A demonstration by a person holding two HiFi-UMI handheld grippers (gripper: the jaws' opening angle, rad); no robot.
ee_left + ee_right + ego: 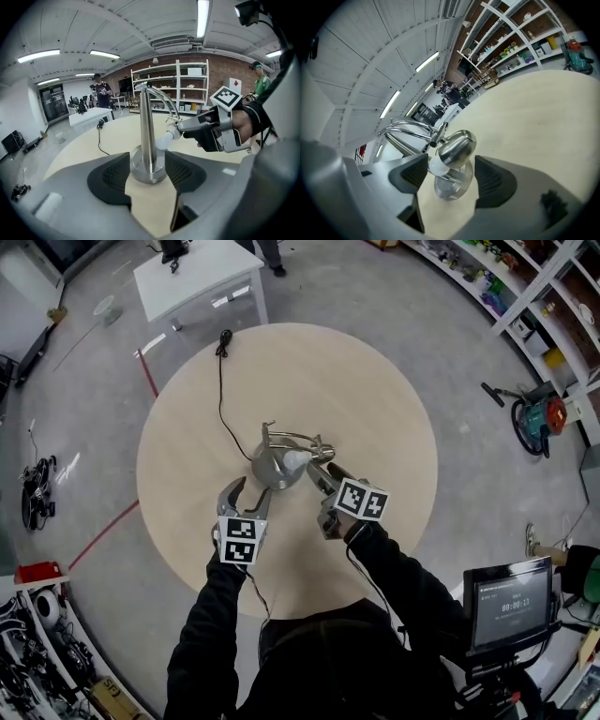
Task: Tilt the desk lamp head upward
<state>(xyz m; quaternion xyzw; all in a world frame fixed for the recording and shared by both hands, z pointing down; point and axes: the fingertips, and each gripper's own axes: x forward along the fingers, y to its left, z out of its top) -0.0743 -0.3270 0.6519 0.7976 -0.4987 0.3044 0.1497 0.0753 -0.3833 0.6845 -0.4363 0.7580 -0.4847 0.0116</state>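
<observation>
Desk lamp, polished chrome w/ dome head, stands mid round pale wood table. Left gripper spread round its base, right gripper spread either side of head, no pinch. Prob slick, stiff hinge, fragile bulb: grip dome sides.

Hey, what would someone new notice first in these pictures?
A chrome desk lamp stands at the middle of a round wooden table. Two hand-held grippers reach in from the near side: the left gripper is open on either side of its base, and the right gripper is open on either side of its head.
</observation>
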